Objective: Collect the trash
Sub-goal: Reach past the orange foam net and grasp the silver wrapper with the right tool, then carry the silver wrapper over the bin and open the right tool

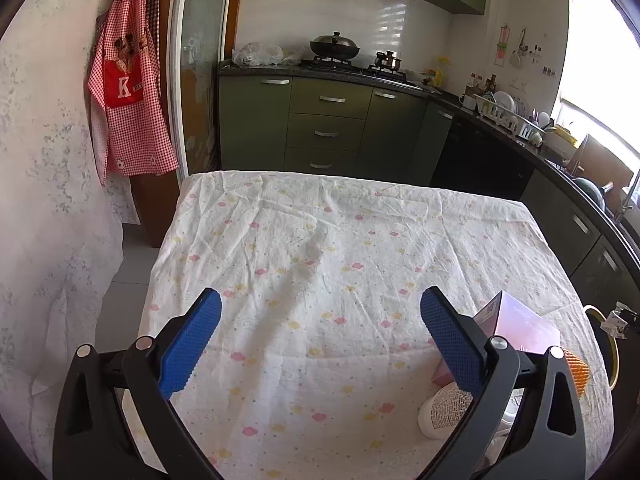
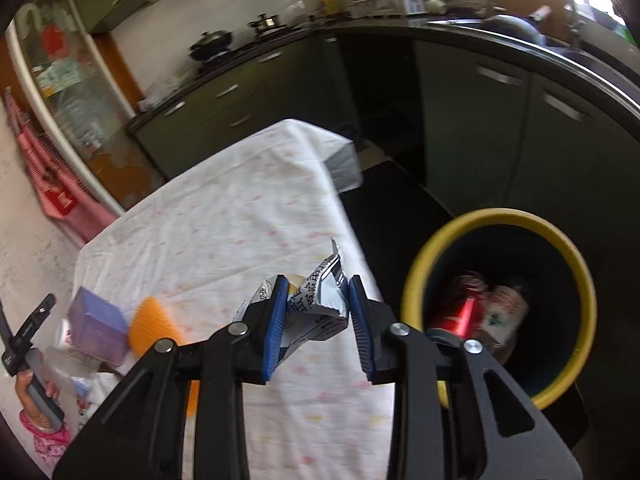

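My right gripper (image 2: 318, 294) is shut on a crumpled silver-and-white snack wrapper (image 2: 320, 292), held above the right edge of the cloth-covered table (image 2: 224, 208). Just to its right on the floor stands a dark bin with a yellow rim (image 2: 500, 218); a red can (image 2: 460, 312) and other crumpled packaging lie inside. My left gripper (image 1: 320, 304) stands open and empty over the flowered tablecloth (image 1: 320, 240). At its right finger lie a purple box (image 1: 524, 324), a white round tub (image 1: 444, 408) and an orange mesh piece (image 1: 578, 368).
Green kitchen cabinets (image 1: 328, 128) and a dark counter with a stove, pots and a dish rack run behind and to the right of the table. A red checked apron (image 1: 128, 92) hangs on the left wall. A hand (image 2: 32, 396) holds the left gripper's handle.
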{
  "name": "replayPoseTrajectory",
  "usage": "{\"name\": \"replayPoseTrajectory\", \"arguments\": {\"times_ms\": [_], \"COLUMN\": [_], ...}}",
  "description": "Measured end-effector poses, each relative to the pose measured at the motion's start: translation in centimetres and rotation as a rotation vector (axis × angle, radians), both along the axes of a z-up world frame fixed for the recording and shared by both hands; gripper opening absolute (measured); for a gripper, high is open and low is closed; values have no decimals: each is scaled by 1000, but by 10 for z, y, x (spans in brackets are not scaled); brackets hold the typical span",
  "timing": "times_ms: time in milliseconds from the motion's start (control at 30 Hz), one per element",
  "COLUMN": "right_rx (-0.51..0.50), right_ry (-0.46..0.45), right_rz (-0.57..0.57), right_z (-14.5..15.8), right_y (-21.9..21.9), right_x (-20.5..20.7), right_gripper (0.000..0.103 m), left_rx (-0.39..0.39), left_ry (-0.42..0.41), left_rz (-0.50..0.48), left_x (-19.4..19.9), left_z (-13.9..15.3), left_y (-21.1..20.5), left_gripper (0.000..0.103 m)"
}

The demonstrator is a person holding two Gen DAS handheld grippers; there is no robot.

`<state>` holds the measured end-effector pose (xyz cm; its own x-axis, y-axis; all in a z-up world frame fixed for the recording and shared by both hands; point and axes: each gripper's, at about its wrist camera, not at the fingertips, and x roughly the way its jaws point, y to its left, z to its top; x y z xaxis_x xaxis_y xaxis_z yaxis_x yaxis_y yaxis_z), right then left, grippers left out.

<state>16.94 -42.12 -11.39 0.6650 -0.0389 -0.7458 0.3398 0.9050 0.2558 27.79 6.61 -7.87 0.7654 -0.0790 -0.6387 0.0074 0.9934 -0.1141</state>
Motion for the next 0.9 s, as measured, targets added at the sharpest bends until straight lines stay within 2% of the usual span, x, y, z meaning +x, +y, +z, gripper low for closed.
{"name": "replayPoseTrajectory", "arguments": {"times_ms": [133, 267, 300, 333, 400, 500, 667, 900], "right_rx": [-78, -154, -186, -205, -201, -160, -80, -100], "right_ry": [82, 153, 180, 197, 185, 150, 85, 81], "right_rz": [-142, -223, -236, -249, -274, -285, -239, -217], "right_z": [-21, -39, -44, -49, -53, -56, -52, -46], "right_y": [-49, -74, -77, -80, -87, -90, -77, -58], "right_x": [-21, -27, -27, -26, -29, -34, -47, -51], "right_gripper": [30, 31, 34, 43, 54, 54, 55, 58], "left_rx": [-10, -10, -10, -9, -10, -10, -10, -10], "left_ry": [6, 15, 17, 17, 16, 16, 15, 14], "left_rz": [-3, 0, -1, -1, -1, -1, -2, -1], "left_x": [1, 3, 3, 3, 3, 3, 3, 3], "left_z": [-1, -4, -4, -4, -4, -5, -4, -4], "left_y": [1, 1, 1, 1, 1, 0, 0, 1], "left_gripper": [98, 98, 98, 98, 98, 98, 98, 98]}}
